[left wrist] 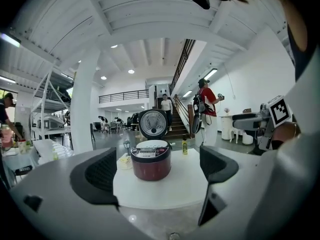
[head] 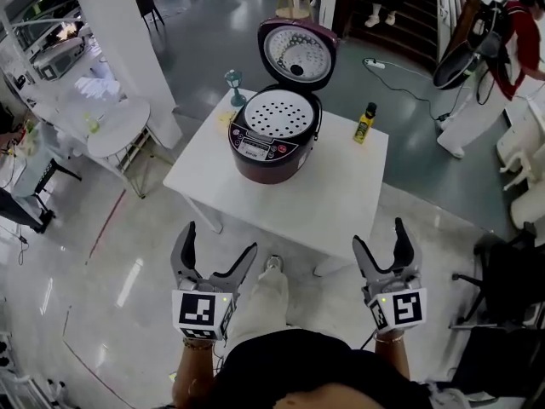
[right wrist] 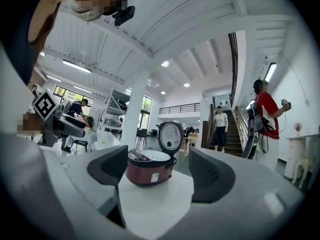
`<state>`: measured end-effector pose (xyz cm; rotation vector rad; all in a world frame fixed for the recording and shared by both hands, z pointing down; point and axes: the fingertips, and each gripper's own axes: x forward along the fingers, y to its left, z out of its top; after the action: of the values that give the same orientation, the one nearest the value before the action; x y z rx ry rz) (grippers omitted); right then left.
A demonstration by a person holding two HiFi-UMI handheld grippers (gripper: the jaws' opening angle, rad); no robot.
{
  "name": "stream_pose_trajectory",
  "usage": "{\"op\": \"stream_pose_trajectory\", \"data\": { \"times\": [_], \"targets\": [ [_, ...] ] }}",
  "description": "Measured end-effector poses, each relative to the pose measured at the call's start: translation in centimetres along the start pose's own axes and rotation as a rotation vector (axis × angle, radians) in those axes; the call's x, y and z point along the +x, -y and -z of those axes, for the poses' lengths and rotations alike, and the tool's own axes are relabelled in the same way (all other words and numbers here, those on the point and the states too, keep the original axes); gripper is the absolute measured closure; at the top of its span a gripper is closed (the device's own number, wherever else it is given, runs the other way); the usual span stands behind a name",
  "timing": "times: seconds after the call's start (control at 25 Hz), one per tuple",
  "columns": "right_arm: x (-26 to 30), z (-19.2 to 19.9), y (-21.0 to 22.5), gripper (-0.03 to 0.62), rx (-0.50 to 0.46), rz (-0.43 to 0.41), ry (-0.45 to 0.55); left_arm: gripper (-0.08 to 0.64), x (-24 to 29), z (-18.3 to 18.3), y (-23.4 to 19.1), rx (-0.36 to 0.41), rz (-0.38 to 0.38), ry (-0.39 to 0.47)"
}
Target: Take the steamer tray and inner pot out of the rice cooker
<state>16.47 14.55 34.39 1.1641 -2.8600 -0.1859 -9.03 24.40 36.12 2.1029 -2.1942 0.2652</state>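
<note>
Jaws gape empty on my left gripper and right gripper, short of the open-lidded maroon rice cooker, seemingly readied for its perforated white steamer tray.

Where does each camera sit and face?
Head view: on the head, steeply down at table and cooker; left gripper, right gripper, forearms show.
Left gripper view: on that gripper, level toward the cooker; open jaws show.
Right gripper view: likewise, from further right; open jaws show.
All share the open cooker and tray.

On table: rice cooker toward far edge, steamer tray in it, bottle to right.
</note>
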Motion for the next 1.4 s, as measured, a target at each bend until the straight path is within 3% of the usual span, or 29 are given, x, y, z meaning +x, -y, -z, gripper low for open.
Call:
{"op": "stream_pose_trajectory", "data": {
  "times": [0.44, 0.72, 0.88, 1.12, 1.4],
  "targets": [
    [10.4, -0.1, 3.4, 0.216, 0.031, 0.034, -0.012, 0.067, 10.2, -2.0, -4.8, -0.029, 0.046, -0.018],
    [16.2, 0.0, 5.9, 0.216, 0.051, 0.073, -0.028, 0.067, 16.5, -3.1, -7.3, -0.033, 0.029, -0.047],
    [19.4, 0.8, 6.8, 0.216, 0.062, 0.085, -0.051, 0.067, 19.7, -2.6, -9.2, 0.005, 0.038, -0.086],
    [23.2, 1.9, 8.0, 0.216, 0.062, 0.098, -0.089, 0.067, 24.0, -2.4, -10.8, -0.032, 0.046, -0.117],
    [27.9, 3.7, 8.7, 0.216, 0.066, 0.099, -0.15, 0.067, 28.8, -0.6, -13.5, 0.036, 0.053, -0.194]
  ]
}}
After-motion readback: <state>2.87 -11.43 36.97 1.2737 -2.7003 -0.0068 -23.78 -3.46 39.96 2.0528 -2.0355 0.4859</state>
